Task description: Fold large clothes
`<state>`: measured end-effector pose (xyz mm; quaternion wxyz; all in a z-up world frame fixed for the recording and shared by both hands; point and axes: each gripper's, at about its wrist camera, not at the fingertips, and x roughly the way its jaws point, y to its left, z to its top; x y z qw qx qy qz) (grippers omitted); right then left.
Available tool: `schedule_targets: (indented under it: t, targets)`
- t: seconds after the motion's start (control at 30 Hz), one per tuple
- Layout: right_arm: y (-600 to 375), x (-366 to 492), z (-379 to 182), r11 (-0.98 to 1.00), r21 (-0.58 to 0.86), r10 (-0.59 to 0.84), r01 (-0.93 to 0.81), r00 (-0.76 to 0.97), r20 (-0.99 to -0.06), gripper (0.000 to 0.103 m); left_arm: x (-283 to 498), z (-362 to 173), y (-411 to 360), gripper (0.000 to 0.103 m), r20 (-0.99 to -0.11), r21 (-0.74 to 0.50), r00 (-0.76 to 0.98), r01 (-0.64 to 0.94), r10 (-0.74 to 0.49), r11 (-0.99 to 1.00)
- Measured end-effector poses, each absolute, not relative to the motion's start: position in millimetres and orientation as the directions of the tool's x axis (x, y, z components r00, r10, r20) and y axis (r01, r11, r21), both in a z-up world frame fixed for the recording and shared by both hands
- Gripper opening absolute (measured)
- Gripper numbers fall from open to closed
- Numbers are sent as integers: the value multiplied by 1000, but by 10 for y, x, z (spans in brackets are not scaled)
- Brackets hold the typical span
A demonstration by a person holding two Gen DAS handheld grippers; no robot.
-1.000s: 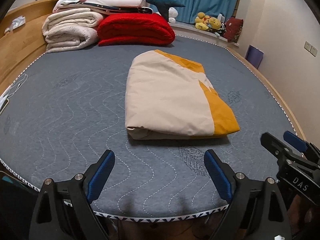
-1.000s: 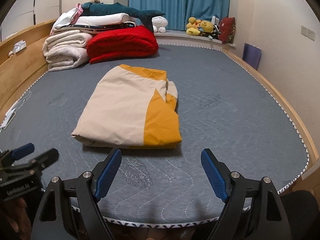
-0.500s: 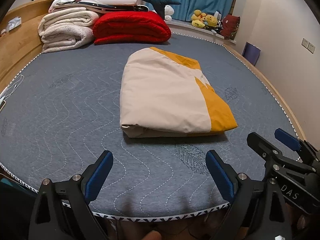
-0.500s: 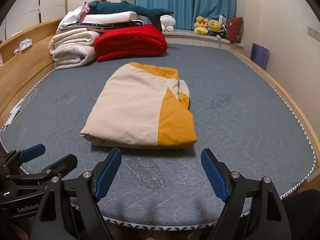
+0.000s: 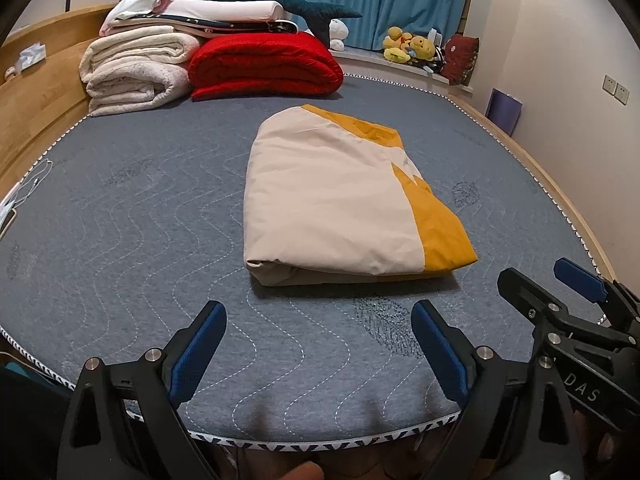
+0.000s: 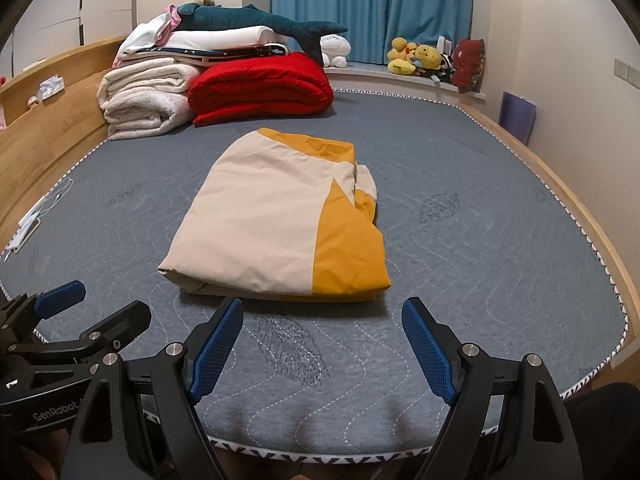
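Grey quilted mattress [image 5: 120, 240]: landmark for all positions below; flat, slightly yielding under load.

Folded garment [image 5: 340, 204], cream with a yellow panel: lying at mid-mattress, just ahead of both claws, touching neither. Judged light, soft and limp; thin smooth cloth, likely to slide over itself and over the quilting. Several layers stacked, so edges prone to fanning apart if lifted by the top layer alone. Best taken at the near edge, close to each near corner, pinching all layers together; near-left corner [image 6: 188, 280] showing a rolled fold, near-right corner [image 6: 376, 288] flat and yellow. Loose bunched cloth on the right side, toward the far end, [image 6: 366, 192] apt to spill when moved.

Stacked blankets [image 5: 208, 68]: at the far-left end of the mattress, well apart from the garment.

Left claw [image 5: 318, 344]: above the near mattress edge, spread wide, holding nothing.

Right claw [image 6: 322, 340]: beside it at the same edge, spread wide, holding nothing.
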<state>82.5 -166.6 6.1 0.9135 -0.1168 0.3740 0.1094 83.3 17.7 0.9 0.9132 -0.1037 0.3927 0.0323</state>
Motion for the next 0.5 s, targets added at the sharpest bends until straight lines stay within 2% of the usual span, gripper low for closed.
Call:
schedule_targets:
  t: [0.5]
  targets:
    - [-1636, 830, 69, 951, -132, 107, -280, 697, -709, 82, 837, 20, 173, 92, -718, -151, 696, -137, -13, 979]
